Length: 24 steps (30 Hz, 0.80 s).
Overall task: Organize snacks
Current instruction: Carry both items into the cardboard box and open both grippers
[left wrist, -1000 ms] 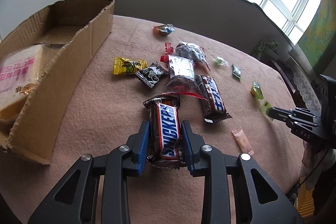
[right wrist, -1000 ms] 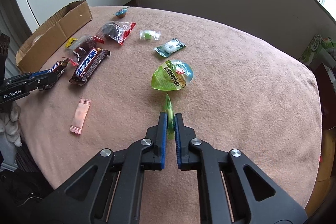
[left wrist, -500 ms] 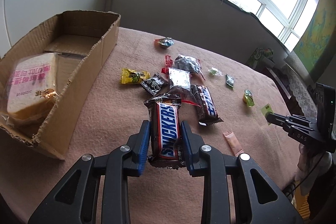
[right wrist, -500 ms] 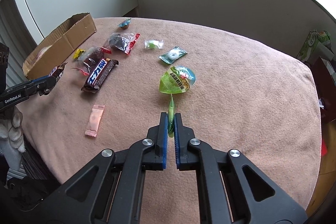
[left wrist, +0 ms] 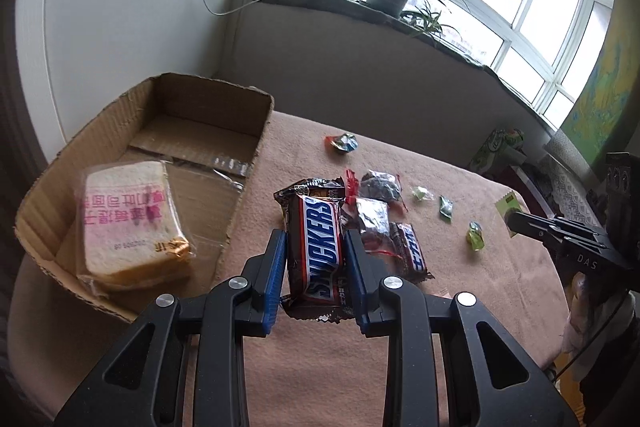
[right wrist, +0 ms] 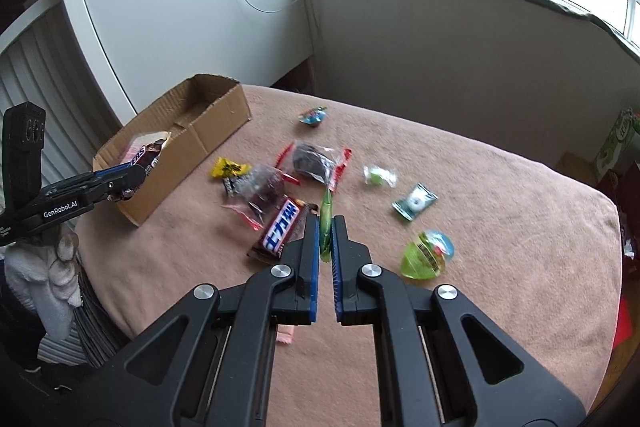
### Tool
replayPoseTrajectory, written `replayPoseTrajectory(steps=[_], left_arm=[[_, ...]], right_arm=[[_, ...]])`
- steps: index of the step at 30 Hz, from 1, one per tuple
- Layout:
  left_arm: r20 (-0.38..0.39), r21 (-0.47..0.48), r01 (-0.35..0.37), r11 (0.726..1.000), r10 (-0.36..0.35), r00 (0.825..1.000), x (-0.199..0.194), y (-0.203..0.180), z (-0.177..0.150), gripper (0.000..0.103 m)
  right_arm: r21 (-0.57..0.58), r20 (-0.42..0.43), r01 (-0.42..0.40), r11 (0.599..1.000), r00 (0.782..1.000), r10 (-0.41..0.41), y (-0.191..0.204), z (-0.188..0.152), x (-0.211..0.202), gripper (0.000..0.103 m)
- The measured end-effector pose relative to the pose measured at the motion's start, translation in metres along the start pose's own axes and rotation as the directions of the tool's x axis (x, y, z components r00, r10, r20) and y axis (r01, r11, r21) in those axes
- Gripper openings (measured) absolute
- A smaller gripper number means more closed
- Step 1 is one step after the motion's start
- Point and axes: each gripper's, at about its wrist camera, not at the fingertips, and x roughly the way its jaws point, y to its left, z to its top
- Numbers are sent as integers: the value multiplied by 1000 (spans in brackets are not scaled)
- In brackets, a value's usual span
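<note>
Both tools carrying snacks beside the open brown cardboard box (left wrist: pixel 256 131).
Left tool (left wrist: pixel 316 267) pinching the stiff brown Snickers bar (left wrist: pixel 316 251) mid-length; right tool (right wrist: pixel 326 231) squeezing a light, slippery green sachet (right wrist: pixel 326 217) edgewise.

The left gripper (left wrist: pixel 316 267) clamps a Snickers bar (left wrist: pixel 316 247) lengthwise between its blue pads, above the pink tablecloth (left wrist: pixel 304 367). To its left, an open cardboard box (left wrist: pixel 240 195) contains a wrapped sandwich (left wrist: pixel 128 219). Beyond the bar lie a second chocolate bar (left wrist: pixel 408 251) and small wrapped sweets, and the right gripper (left wrist: pixel 516 223) at the right edge pinches a yellow-green packet (left wrist: pixel 507 205).
</note>
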Motion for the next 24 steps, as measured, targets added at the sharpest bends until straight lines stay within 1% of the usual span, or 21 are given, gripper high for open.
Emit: replayPoseTrajectory(steps=[3, 8, 14, 20, 24], left_arm=[[23, -16, -32, 999, 33, 999, -8, 19, 8, 28], [59, -61, -93, 994, 97, 994, -21, 55, 17, 28], [63, -111, -160, 981, 167, 984, -31, 92, 12, 28], [56, -111, -214, 971, 221, 974, -35, 112, 13, 28], [52, -89, -226, 970, 231, 972, -34, 116, 15, 28]], right_arm=[[-29, 6, -25, 999, 1000, 26, 20, 18, 12, 5], [-55, -1, -91, 994, 996, 91, 51, 45, 36, 5], [-103, -24, -162, 981, 987, 160, 98, 70, 67, 5], [-144, -68, -209, 967, 977, 201, 139, 83, 101, 5], [-171, -94, -220, 960, 974, 206, 162, 88, 118, 5]])
